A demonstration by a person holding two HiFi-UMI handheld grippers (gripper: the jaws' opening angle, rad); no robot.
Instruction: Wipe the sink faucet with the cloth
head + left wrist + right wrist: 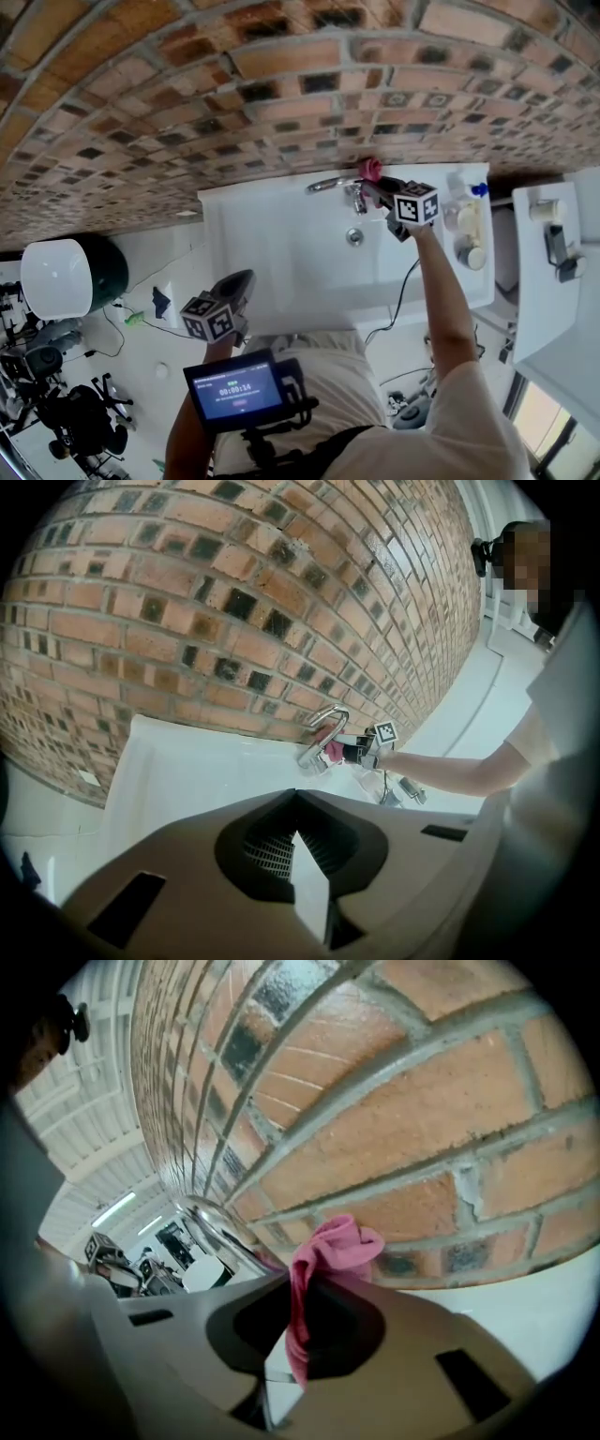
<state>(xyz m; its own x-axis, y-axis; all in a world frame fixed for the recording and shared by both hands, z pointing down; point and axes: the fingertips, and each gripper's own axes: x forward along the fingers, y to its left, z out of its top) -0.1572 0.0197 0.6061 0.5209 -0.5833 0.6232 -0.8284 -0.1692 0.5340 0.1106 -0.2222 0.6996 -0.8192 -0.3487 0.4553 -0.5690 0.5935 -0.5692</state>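
**Pink cloth held at the faucet, at the far edge of a white sink**

Nearest, a small dark screen (234, 389) hangs at the person's chest. Just beyond it, low and to the left, the left gripper (296, 795) has its jaws pressed together with nothing between them. It hangs at the near edge of the white rectangular sink (272, 253), well apart from the work.

Farther off, across the basin and its round metal drain (354, 236), the right gripper (292, 1279) reaches to the back rim. Its jaws pinch a small pink fabric cloth (333, 1241). A crumpled tuft sticks out past the tips, and a thin strip trails down between them.

The cloth sits just right of the curved chrome faucet (330, 184), which is mounted before the red brick wall (281, 84).

The cloth looks light, soft and limp, so it likely bunches and would give little push. A hold close behind the tuft, as here, seems best. The faucet looks rigid, smooth and probably slippery.

No view settles whether the cloth touches the metal. The right gripper hides the faucet's right side in the head view, and the right gripper view cuts the faucet off. Pale containers (466, 217) on the sink's right ledge are too small to identify.
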